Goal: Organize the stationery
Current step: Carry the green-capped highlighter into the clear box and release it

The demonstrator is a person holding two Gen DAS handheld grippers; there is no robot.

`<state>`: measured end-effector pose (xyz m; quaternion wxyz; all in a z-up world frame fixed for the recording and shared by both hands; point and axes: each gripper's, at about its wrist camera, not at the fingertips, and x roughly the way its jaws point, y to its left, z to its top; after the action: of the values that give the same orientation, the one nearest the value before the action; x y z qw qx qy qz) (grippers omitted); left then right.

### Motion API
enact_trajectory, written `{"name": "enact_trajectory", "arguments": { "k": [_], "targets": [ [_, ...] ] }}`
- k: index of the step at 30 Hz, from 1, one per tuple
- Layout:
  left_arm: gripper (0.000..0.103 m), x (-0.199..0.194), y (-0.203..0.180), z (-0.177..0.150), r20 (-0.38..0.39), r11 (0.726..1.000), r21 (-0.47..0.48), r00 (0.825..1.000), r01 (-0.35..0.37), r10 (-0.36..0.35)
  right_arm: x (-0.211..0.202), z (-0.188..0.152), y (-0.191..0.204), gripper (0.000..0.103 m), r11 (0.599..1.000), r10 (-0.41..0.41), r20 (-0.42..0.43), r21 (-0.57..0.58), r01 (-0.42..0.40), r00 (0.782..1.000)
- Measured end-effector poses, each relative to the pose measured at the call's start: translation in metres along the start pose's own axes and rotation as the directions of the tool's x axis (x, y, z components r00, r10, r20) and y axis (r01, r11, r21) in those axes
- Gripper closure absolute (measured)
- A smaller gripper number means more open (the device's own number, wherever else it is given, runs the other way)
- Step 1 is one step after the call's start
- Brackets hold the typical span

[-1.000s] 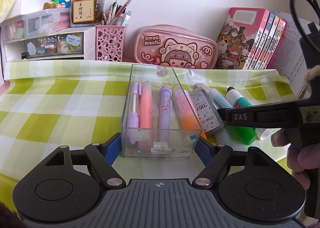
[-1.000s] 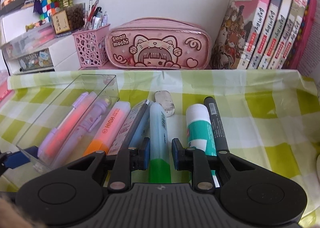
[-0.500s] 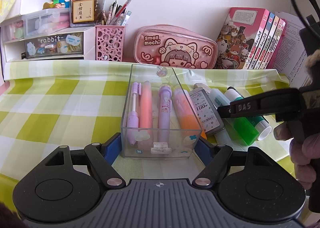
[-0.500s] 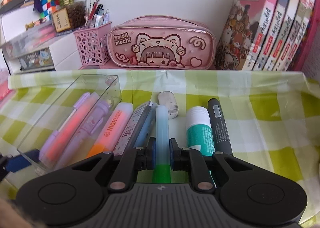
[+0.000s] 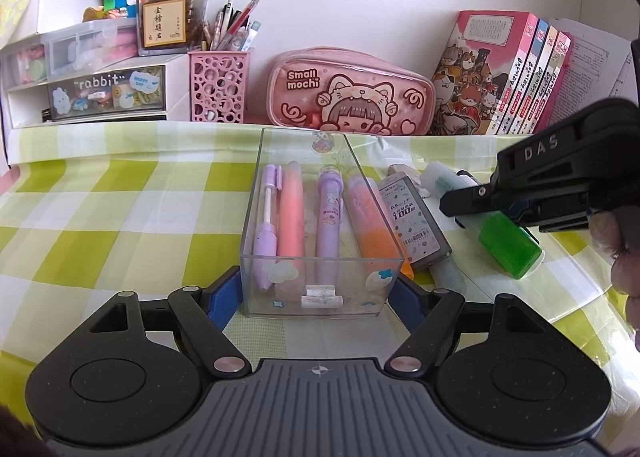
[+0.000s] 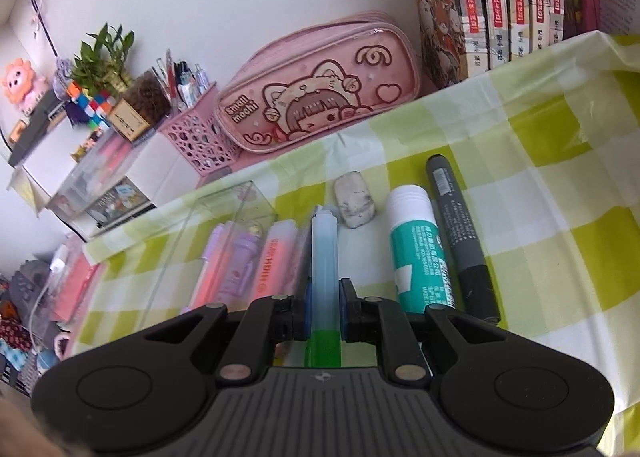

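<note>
A clear plastic box (image 5: 256, 193) stands on the checked cloth with a purple pen, a pink highlighter (image 5: 291, 213) and a purple marker inside. My left gripper (image 5: 318, 291) has its blue pads on the box's near end, and its jaws are closing on it. My right gripper (image 6: 325, 309) is shut on a pale blue tube with a green cap (image 6: 325, 249), held tilted just above the cloth; the left wrist view shows that cap (image 5: 508, 245) to the right of the box. An orange highlighter (image 5: 372, 225) and a lead refill case (image 5: 412, 225) lie beside the box.
An eraser (image 6: 354, 205), a white and teal glue stick (image 6: 416, 253) and a grey marker (image 6: 460, 233) lie right of the tube. Along the wall stand a pink pencil case (image 5: 352, 97), a pink pen holder (image 5: 218, 87), books (image 5: 512, 73) and a drawer unit (image 5: 88, 81).
The right gripper closed on the blue tube, raised it off the cloth and rolled, so its view now tilts. The left gripper and the box stayed put.
</note>
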<state>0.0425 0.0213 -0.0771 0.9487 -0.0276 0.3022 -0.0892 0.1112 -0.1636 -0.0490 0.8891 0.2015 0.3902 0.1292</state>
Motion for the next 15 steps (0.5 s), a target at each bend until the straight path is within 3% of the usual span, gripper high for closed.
{"name": "enact_trajectory", "arguments": {
  "k": [6,15],
  "targets": [
    [0.028,0.000,0.000,0.000,0.000,1.000,0.000,1.000,0.000,0.000,-0.009,0.009,0.018,0.067,0.998,0.066,0.014,0.008,-0.066,0.998],
    [0.028,0.000,0.000,0.000,0.000,1.000,-0.002,1.000,0.003,-0.003,0.009,0.021,0.049,0.067,0.990,0.142,-0.034,0.031,-0.141,0.989]
  ]
}}
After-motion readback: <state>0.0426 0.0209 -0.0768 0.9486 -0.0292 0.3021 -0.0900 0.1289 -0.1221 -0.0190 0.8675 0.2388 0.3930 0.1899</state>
